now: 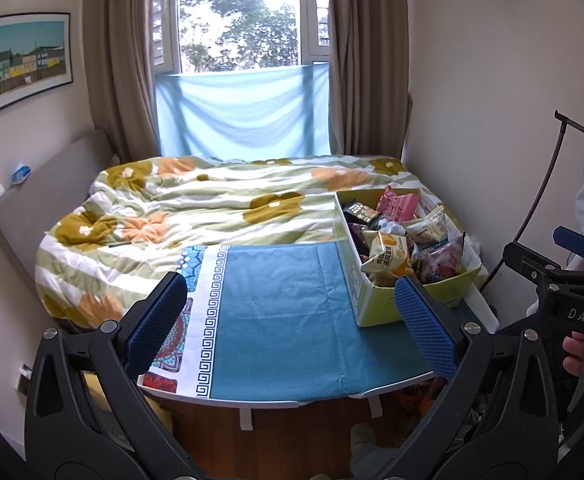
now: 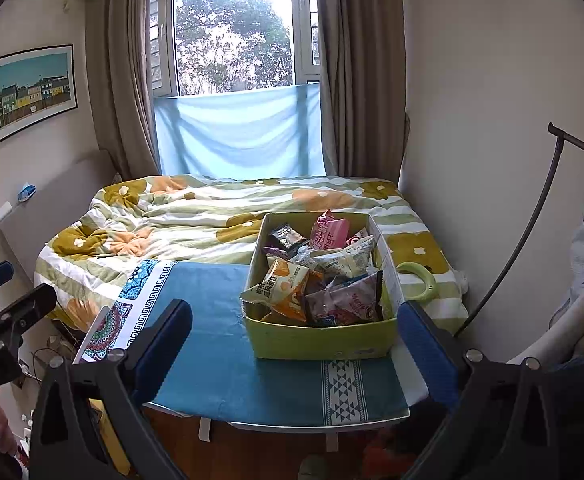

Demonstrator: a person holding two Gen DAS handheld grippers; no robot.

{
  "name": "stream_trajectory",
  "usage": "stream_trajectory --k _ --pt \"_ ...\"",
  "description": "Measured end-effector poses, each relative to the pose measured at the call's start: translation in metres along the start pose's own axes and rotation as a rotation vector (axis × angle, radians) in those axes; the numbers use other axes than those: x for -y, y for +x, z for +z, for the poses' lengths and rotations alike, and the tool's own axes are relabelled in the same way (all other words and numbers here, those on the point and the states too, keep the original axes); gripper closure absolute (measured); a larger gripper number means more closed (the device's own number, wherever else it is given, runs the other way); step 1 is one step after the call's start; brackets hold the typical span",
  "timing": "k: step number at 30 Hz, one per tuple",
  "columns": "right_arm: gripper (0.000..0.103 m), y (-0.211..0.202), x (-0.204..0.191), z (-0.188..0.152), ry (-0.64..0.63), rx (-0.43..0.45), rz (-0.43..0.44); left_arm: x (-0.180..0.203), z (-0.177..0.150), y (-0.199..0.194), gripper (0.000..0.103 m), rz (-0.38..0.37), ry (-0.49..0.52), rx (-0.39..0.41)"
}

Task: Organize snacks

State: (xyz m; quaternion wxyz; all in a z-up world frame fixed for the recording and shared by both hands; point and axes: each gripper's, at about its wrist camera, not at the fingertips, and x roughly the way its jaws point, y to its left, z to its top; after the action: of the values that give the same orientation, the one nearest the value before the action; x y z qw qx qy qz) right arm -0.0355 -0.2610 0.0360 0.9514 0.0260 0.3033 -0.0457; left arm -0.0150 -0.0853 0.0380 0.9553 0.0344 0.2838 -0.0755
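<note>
1. Right wrist view: the right tool (image 2: pixel 292 344) is held back from the near edge of the worktop (image 2: pixel 220 360), its blue pads wide apart and holding nothing.
2. Left wrist view: the left tool (image 1: pixel 292 320) likewise stands wide and empty, short of the near edge, facing the bare blue cloth.
3. The snacks (image 2: pixel 324 276) lie heaped in an open green box (image 2: pixel 324 340) on the right half of the worktop, towards its right edge. No packet is seen on the cloth outside the box.
4. Judgement: this layout fits either packets due to be taken out and sorted, or packets already gathered in. The pictures do not settle which, so no move is prescribed.
5. For any grasp in the box: the packets overlap and are puffed, so they will likely slide or crush. Take a top packet by a sealed edge, one pad on each face, and lift straight up past the box walls.
6. Edges: the box's far end runs to the far edge beside the bed (image 2: pixel 212 216); its right wall stands close to the worktop's right edge, with a green ring (image 2: pixel 422 280) on the quilt beyond.
7. Open room: the left half of the cloth is free up to the patterned border at the left edge.
</note>
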Motion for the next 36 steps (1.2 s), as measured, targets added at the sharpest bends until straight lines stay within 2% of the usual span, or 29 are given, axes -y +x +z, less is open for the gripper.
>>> stream_trajectory --k 36 --pt "0.001 0.0016 0.0047 0.0059 -0.011 0.001 -0.007 -0.0015 0.0065 0.0044 0.0 0.018 -0.007 0.011"
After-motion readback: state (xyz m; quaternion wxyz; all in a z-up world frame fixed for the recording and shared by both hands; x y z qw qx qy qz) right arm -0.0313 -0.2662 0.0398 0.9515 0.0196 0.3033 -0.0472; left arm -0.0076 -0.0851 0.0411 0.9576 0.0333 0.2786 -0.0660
